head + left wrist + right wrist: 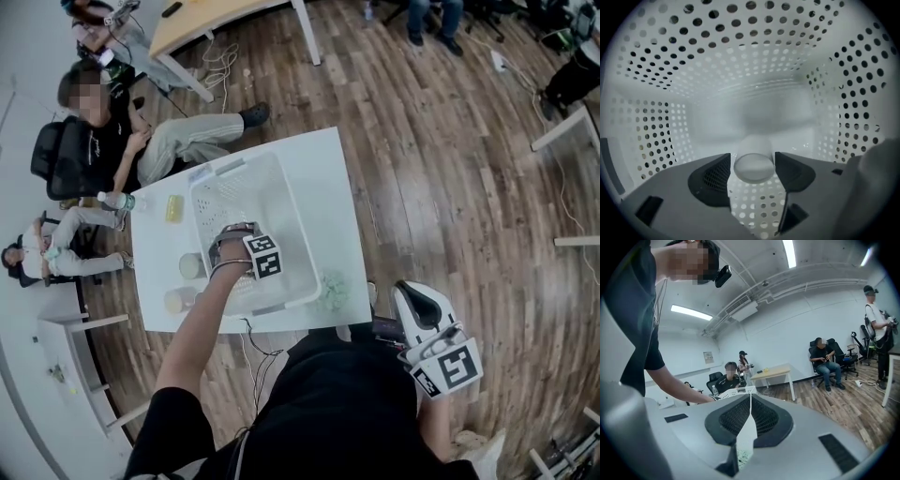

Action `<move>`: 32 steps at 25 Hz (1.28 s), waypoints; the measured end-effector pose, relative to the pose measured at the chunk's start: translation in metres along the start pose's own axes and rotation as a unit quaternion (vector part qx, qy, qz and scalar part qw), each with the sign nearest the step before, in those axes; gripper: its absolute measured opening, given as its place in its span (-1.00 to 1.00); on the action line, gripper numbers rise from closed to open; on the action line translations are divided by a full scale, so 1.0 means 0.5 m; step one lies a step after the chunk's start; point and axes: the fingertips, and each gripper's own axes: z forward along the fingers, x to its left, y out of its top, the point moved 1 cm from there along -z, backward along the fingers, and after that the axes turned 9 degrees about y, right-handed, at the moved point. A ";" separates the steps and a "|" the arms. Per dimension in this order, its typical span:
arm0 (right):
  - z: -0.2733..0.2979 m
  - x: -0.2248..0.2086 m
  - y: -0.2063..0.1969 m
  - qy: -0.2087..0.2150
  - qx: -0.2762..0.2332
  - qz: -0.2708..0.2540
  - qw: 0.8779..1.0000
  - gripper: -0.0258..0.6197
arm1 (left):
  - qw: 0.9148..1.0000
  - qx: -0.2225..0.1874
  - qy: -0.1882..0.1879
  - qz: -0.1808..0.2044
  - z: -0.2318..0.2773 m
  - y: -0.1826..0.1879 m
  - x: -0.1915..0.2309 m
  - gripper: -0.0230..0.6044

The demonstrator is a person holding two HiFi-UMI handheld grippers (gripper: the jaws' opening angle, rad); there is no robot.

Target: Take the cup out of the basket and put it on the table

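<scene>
The right gripper (pixel 750 398) hangs beside the person's body, off the near edge of the white table (pixel 342 178), its jaws closed together on nothing. The left gripper (pixel 752 160) points down inside the white perforated basket (pixel 740 56) on that table. Its jaws are spread wide, and the pale cup (pixel 753 146) sits between them, unclamped.

**Cup lies between spread jaws inside the basket**

The left gripper (pixel 752 157) points into a white perforated basket (pixel 740 56), its jaws apart. Between them a pale cup (pixel 753 168) lies on its side on the basket's floor, one round end facing the camera and a jaw just beside it on either side. Perforated walls rise all round.
</scene>
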 end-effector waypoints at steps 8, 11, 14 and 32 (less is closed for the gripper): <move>0.007 0.007 -0.002 -0.004 0.004 0.002 1.000 -0.84 | 1.000 -0.005 0.004 -0.018 0.021 -0.008 0.007 -0.05; 0.010 0.015 -0.001 -0.003 0.004 0.001 1.000 -0.84 | 1.000 -0.010 0.015 -0.018 0.013 -0.007 0.010 -0.05; 0.013 0.026 -0.005 -0.004 0.005 -0.002 1.000 -0.84 | 0.999 -0.024 0.035 -0.019 -0.003 0.000 0.018 -0.05; 0.084 0.147 0.009 0.032 0.007 -0.039 0.999 -0.84 | 0.946 -0.226 0.150 -0.176 -0.327 -0.028 0.048 -0.05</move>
